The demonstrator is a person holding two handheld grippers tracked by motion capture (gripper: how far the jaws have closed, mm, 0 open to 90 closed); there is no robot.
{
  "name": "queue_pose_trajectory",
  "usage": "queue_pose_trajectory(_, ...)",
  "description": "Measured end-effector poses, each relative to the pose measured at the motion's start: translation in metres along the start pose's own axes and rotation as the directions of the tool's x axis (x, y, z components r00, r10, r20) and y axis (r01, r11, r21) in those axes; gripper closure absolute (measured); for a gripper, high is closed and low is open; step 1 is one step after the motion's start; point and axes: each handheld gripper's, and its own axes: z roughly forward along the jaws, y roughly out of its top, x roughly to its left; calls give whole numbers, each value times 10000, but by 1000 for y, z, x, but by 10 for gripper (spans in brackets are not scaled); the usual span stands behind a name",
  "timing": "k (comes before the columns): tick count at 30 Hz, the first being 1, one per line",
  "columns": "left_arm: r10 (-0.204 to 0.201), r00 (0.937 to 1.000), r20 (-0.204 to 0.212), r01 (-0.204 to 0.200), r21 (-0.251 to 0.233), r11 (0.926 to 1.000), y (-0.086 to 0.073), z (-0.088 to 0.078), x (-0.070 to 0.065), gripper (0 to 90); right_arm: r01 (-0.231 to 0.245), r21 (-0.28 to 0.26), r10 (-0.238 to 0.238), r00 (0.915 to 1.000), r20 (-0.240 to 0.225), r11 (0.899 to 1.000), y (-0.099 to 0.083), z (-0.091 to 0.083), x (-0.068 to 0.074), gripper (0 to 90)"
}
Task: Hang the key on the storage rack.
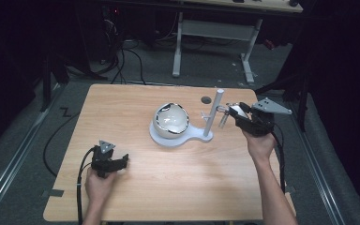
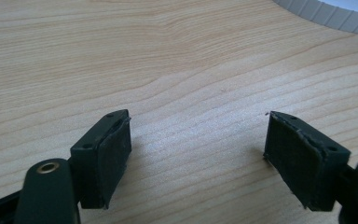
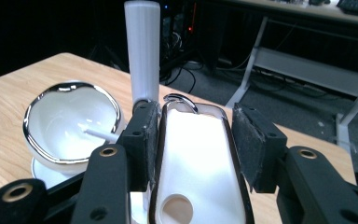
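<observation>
A white stand has a flat base [image 1: 194, 136], an upright post [image 1: 214, 112] [image 3: 142, 51] and thin side pegs. A white bowl with a chrome rim [image 1: 170, 119] [image 3: 70, 123] rests tilted on the base. My right gripper [image 1: 234, 112] [image 3: 193, 140] is right of the post, shut on a small white chrome-rimmed piece [image 3: 193, 158] [image 1: 237, 110] with a hole at its near end. The piece sits close to the post at peg height. My left gripper [image 1: 122, 161] [image 2: 198, 158] lies low over the table's front left, open, with bare wood between its pads.
The wooden table [image 1: 136, 108] has a dark round hole [image 1: 206, 100] near its far edge. Beyond it stand a white-legged desk [image 1: 215, 33] and floor cables [image 1: 131, 61]. The base's ribbed rim [image 2: 326, 16] shows ahead of the left gripper.
</observation>
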Motion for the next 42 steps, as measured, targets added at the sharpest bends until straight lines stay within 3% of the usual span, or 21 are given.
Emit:
queue_pose_trajectory(29,19,10000,-18,-19,3,10000,0,0,0,231,-133,591,134,9999,-5,9982,-33,21,8,524)
queue_pose_trajectory(42,17,10000,-14,-16,3,10000,0,0,0,232,104,876,-119,9998,165,9961,-44,36,17,521)
